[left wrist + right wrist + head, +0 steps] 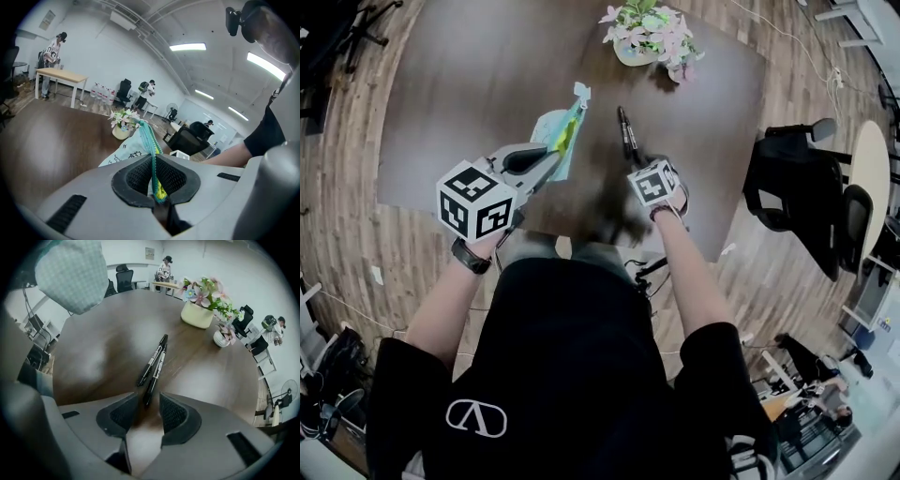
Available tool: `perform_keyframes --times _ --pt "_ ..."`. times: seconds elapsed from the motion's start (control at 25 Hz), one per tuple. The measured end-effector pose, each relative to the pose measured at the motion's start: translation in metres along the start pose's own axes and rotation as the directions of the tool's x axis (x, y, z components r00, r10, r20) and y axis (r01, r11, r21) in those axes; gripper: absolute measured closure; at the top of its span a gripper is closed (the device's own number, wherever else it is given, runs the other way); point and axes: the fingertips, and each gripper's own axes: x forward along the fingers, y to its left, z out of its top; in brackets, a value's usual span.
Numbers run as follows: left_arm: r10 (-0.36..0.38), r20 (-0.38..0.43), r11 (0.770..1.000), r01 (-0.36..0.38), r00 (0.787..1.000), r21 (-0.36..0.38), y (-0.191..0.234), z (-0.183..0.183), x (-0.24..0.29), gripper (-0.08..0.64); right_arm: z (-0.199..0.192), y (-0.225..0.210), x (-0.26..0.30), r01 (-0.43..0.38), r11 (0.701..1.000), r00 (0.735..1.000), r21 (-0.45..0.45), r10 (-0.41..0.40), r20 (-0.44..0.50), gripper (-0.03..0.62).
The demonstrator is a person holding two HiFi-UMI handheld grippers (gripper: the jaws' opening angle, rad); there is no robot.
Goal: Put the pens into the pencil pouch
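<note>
pencil pouch (123, 154) clamped by its teal zipper edge in the left gripper (154, 159), pads clenched on the fabric. right gripper (149, 399) hangs unclenched over the table (98, 352) — two black pens (153, 365) lie there side by side, one pen's near end just between the parted jaws, not pinched.

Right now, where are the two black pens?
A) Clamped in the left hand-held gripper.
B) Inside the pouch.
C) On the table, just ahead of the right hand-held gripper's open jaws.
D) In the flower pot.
C: the right gripper view shows both pens lying side by side on the table, with the right hand-held gripper open at their near ends.
</note>
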Motion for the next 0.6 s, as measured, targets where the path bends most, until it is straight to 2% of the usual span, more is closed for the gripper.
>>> perform_keyframes --times 0.12,0.36,0.44,0.52,0.6 --pt "0.004 0.005 1.0 -0.004 1.0 -0.006 0.001 -0.001 -0.001 0.54 0.001 -0.006 0.008 0.003 0.999 0.999 -0.043 -0.005 -0.035 0.454" --pt "0.009 0.0 1.0 -0.009 1.0 -0.014 0.002 -0.003 -0.002 0.54 -0.002 -0.012 0.018 -0.048 0.999 0.992 -0.013 0.046 -0.119 0.457" --pt "0.008 0.001 1.0 -0.008 1.0 -0.015 0.002 -0.003 -0.002 0.54 0.003 0.0 0.019 -0.125 0.992 0.985 0.025 0.127 -0.114 0.46" --pt "0.006 0.001 1.0 -0.006 1.0 -0.017 0.001 -0.003 -0.002 0.54 0.009 0.021 0.02 -0.24 0.967 0.965 0.084 0.247 -0.089 0.48" --pt "0.005 0.0 1.0 -0.005 1.0 -0.02 0.001 -0.003 -0.002 0.54 0.011 0.021 0.021 -0.249 0.965 0.963 0.089 0.256 -0.085 0.484"
